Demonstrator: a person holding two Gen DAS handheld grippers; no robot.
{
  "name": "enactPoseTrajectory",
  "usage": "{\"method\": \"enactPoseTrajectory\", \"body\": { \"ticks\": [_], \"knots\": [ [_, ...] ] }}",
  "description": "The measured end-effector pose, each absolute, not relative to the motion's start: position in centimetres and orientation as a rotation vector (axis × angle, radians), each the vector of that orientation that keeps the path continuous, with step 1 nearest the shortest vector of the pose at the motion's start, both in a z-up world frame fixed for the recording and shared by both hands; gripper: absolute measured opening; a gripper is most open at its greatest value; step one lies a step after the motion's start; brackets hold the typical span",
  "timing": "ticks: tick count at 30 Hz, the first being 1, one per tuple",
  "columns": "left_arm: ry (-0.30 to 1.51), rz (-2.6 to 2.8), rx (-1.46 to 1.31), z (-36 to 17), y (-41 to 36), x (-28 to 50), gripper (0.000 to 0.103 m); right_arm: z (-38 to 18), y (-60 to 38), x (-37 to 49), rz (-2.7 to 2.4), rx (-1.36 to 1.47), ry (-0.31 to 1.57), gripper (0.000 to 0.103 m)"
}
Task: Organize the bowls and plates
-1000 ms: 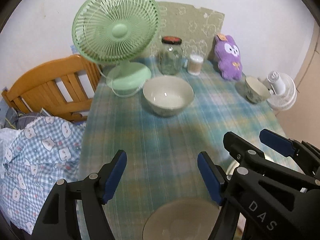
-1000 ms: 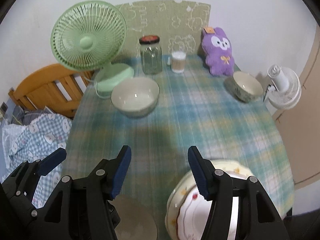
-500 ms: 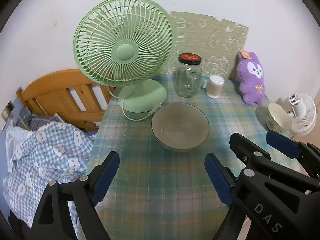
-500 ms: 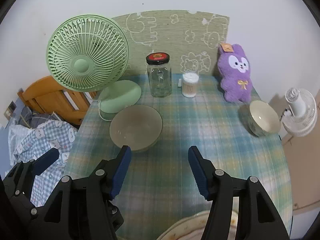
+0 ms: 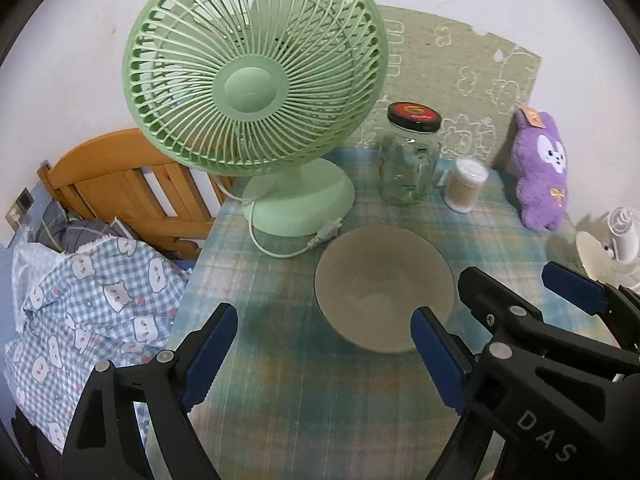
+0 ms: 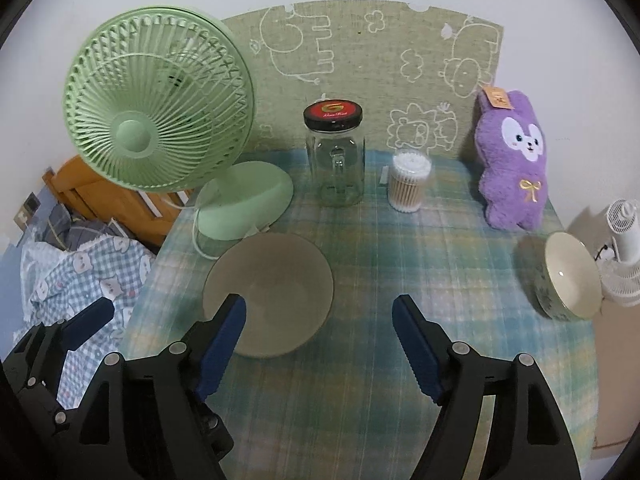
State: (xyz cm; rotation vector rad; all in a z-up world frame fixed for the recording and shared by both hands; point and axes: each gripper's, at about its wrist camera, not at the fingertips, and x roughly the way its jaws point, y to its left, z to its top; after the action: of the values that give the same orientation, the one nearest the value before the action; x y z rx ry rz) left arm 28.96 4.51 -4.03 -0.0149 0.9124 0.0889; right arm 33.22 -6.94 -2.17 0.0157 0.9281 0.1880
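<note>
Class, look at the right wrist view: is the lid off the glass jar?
No. The glass jar stands upright with its black and red lid seated on top.

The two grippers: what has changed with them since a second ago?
Both have moved forward over the table toward the big bowl, leaving the plate and near bowl out of view. The left gripper and right gripper have just been opening, nothing between their fingers. Fan, jar and small bowl stayed put.

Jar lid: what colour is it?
The jar lid is black-rimmed with a red top and gold logo, clearest in the right wrist view.
</note>
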Motion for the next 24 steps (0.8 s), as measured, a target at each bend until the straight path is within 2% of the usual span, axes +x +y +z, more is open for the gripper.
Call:
{"method": "enactPoseTrajectory", "body": {
  "ticks": [7, 13, 19, 22, 23, 24],
  "knots": [
    [0.930, 0.102, -0.020, -6.5, 4.8, 31.9, 0.087, -4.6, -6.3, 36.8, 0.181, 0.006, 0.947, 0.078],
    [0.956, 0.103, -0.024, -8.6, 5.4, 33.2, 0.081, -7.2, -5.6, 38.6, 0.192, 0.002, 0.974, 0.078],
    [0.984, 0.114, -0.015, -10.0, 5.4, 34.3, 0.063, -8.8, -5.1, 39.4, 0.200, -0.008, 1.000, 0.079],
    [1.008, 0.094, -0.031, -10.6, 5.5, 34.8, 0.047, -9.3, -5.1, 39.9, 0.194, -0.002, 1.011, 0.078],
    [1.011, 0.094, -0.036, -10.8, 5.5, 34.8, 0.043, -9.4, -5.1, 40.0, 0.193, 0.001, 1.014, 0.076],
    [1.015, 0.099, -0.037, -11.0, 5.5, 35.0, 0.039, -9.6, -5.2, 40.1, 0.191, 0.005, 1.016, 0.067]
  ]
}}
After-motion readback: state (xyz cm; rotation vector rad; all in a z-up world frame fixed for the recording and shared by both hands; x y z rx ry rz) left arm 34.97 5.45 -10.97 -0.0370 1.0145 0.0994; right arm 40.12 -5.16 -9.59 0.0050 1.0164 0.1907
